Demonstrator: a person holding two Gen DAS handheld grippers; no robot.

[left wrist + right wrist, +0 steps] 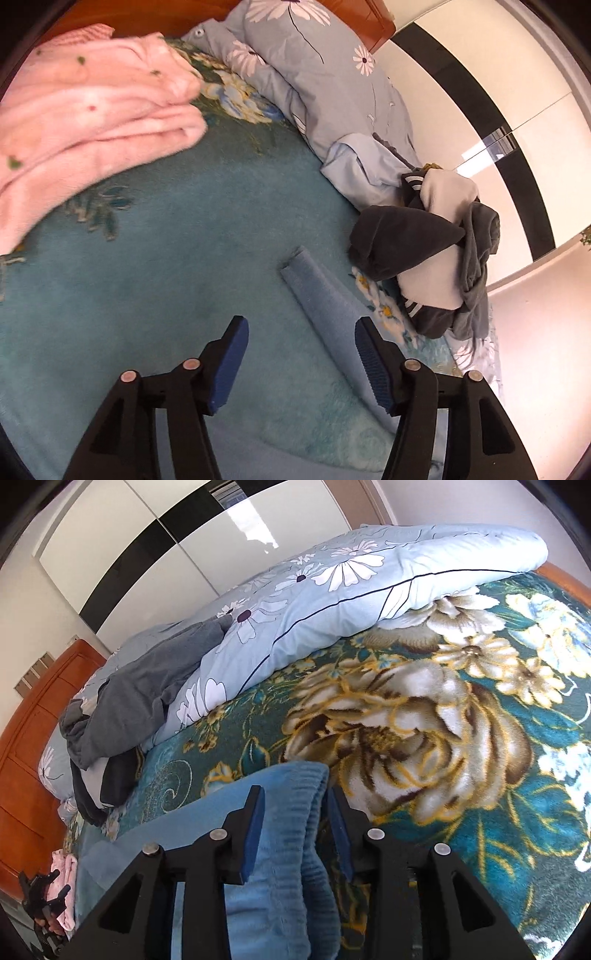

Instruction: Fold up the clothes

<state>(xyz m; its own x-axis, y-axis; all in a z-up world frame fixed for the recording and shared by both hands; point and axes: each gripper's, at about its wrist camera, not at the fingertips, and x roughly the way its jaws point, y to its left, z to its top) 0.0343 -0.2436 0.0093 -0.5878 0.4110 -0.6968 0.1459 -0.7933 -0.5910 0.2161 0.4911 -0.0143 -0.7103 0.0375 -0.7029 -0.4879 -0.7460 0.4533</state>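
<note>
Between our right gripper (293,830) jaws we are straddling the ribbed cuff of the soft light-blue fleece garment (273,878), pads standing slightly off the cloth, gripping nothing. We are keeping that garment spread on the teal floral plush blanket (166,240), its long sleeve (325,314) running toward the heap of dark grey and white clothes (432,251). It is looking light, limp and thick, so we are judging cuffs and hems best for holding. Our left gripper (301,362) is hovering wide open and empty beside the sleeve.
</note>
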